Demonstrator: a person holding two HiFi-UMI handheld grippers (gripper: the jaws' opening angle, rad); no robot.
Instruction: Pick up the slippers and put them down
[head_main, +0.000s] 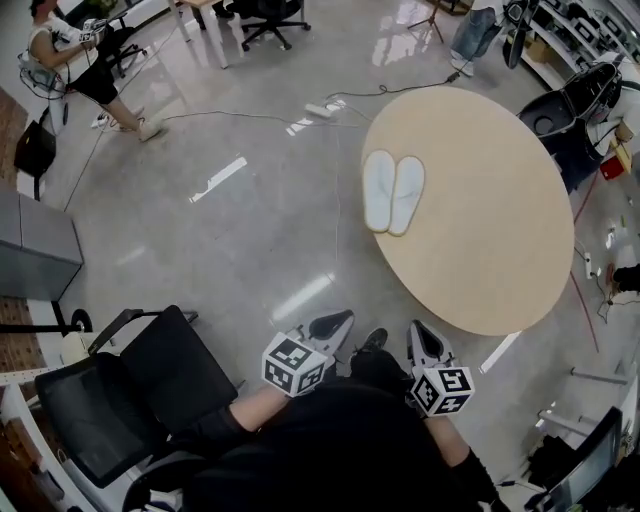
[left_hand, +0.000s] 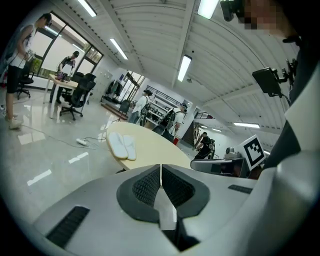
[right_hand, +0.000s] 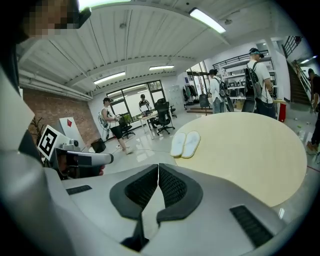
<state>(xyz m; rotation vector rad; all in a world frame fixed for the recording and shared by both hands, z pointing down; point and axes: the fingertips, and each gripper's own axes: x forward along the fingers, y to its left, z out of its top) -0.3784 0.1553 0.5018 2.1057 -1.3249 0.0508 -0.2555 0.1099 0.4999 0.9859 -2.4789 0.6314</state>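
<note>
Where the round tan table (head_main: 500, 260) stands on the glossy grey floor (head_main: 250, 250), one pair of white slippers (head_main: 393, 192) lies on its top, near the edge at the head view's left. They lie flat, side by side and touching; the toes seem to point away from the holder, though at this distance that is uncertain.

Left gripper (left_hand: 160, 170): jaws clenched pad to pad, nothing between them, held over the floor short of the table.

Right gripper (right_hand: 158, 172): jaws likewise pressed together and empty, near the table's closest rim.

Both grippers point toward the table and are well apart from the slippers.

Black office chair (head_main: 130, 390): beside the holder's left.

White power strip (head_main: 318, 110) with cable: on the floor beyond the table.

A person (head_main: 70, 60): standing at the far left of the head view.
</note>
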